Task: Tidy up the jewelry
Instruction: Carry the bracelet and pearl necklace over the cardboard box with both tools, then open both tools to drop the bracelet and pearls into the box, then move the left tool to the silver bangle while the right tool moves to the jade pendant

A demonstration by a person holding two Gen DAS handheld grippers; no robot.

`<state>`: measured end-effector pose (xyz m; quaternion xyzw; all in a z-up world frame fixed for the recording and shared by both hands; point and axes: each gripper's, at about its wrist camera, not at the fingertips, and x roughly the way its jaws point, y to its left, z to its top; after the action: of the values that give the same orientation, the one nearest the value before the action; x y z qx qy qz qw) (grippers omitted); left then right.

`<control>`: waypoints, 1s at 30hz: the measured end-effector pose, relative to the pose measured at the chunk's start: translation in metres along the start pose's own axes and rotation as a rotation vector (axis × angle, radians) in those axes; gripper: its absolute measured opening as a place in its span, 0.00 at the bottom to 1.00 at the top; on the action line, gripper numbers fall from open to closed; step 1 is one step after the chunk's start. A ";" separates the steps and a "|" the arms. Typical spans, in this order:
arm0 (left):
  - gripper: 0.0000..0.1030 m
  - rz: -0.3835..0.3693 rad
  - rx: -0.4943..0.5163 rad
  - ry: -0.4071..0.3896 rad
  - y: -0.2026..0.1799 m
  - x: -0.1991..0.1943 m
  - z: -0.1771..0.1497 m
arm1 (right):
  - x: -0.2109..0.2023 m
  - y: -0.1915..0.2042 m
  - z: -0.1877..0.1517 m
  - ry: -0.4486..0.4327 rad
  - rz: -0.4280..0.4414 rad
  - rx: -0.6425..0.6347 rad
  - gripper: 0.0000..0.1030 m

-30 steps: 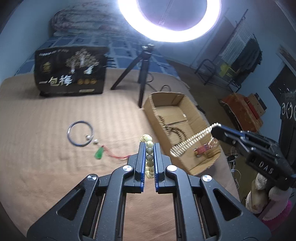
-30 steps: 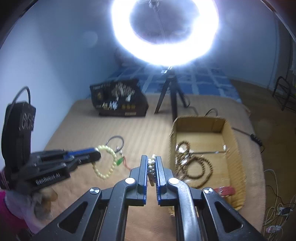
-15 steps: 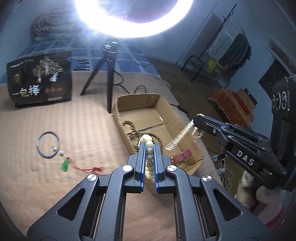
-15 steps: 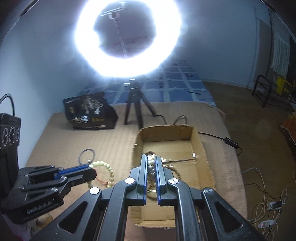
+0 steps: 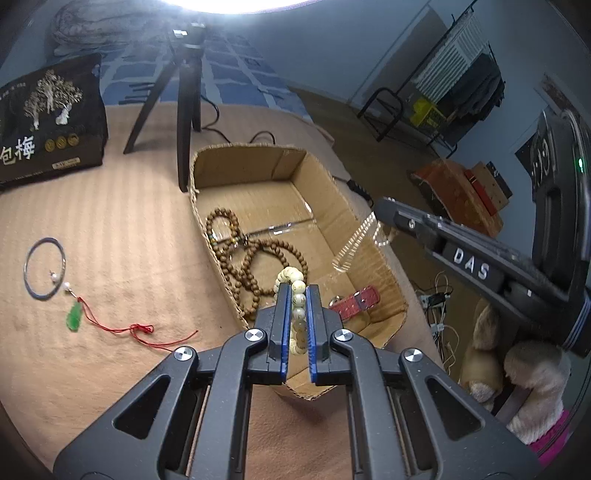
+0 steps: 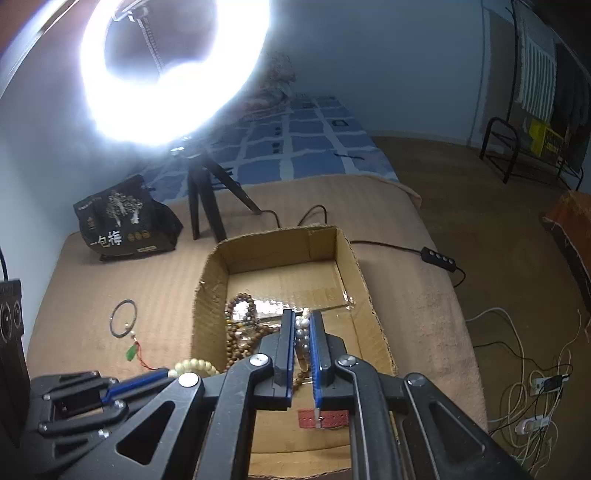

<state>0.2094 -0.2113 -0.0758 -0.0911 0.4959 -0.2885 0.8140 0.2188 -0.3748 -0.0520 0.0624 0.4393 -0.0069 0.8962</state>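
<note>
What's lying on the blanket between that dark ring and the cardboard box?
In the left wrist view, a green pendant on a red cord lies between the dark ring and the cardboard box; otherwise bare blanket.

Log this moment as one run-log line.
left gripper: shut on cream bracelet | right gripper: shut on pearl strand | both over box | bangle, pendant: on bed

a ring light (image 6: pixel 173 70) blows out to pure white in the right wrist view, haloing the wall behind it; in the left wrist view only its lower edge (image 5: pixel 229 5) glares at the top. the room beyond is dim and bluish. fisheye bending curves the edges, with dark corners. the pearl strand (image 5: pixel 354 243) smears with motion blur (near see-through).
</note>
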 end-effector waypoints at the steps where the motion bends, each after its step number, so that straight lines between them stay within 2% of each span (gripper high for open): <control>1: 0.05 0.001 0.003 0.004 -0.001 0.002 -0.001 | 0.002 -0.002 0.000 0.004 0.000 0.004 0.05; 11: 0.05 0.002 0.018 0.026 -0.004 0.010 -0.005 | 0.013 -0.014 -0.003 0.031 0.001 0.031 0.06; 12: 0.05 0.001 0.019 0.028 -0.004 0.010 -0.005 | 0.012 -0.014 -0.003 0.027 0.002 0.034 0.11; 13: 0.05 0.000 0.021 0.033 -0.003 0.010 -0.005 | 0.011 -0.013 -0.003 0.022 0.000 0.036 0.27; 14: 0.09 0.004 0.024 0.034 -0.003 0.010 -0.005 | 0.009 -0.013 -0.002 0.012 -0.005 0.035 0.35; 15: 0.14 0.009 0.026 0.034 -0.003 0.009 -0.005 | 0.008 -0.012 -0.002 0.002 -0.012 0.035 0.48; 16: 0.23 0.014 0.028 0.030 -0.002 0.008 -0.006 | 0.006 -0.011 -0.001 -0.006 -0.019 0.034 0.59; 18: 0.26 0.021 0.034 0.024 0.000 0.004 -0.007 | 0.001 -0.010 -0.001 -0.023 -0.026 0.032 0.68; 22: 0.26 0.042 0.036 0.017 0.007 -0.002 -0.008 | -0.004 -0.007 0.000 -0.038 -0.026 0.030 0.79; 30: 0.26 0.079 0.018 0.000 0.032 -0.019 -0.008 | -0.010 0.002 -0.001 -0.056 -0.025 0.030 0.90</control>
<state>0.2082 -0.1735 -0.0798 -0.0641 0.4966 -0.2604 0.8255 0.2123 -0.3727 -0.0441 0.0700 0.4146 -0.0265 0.9069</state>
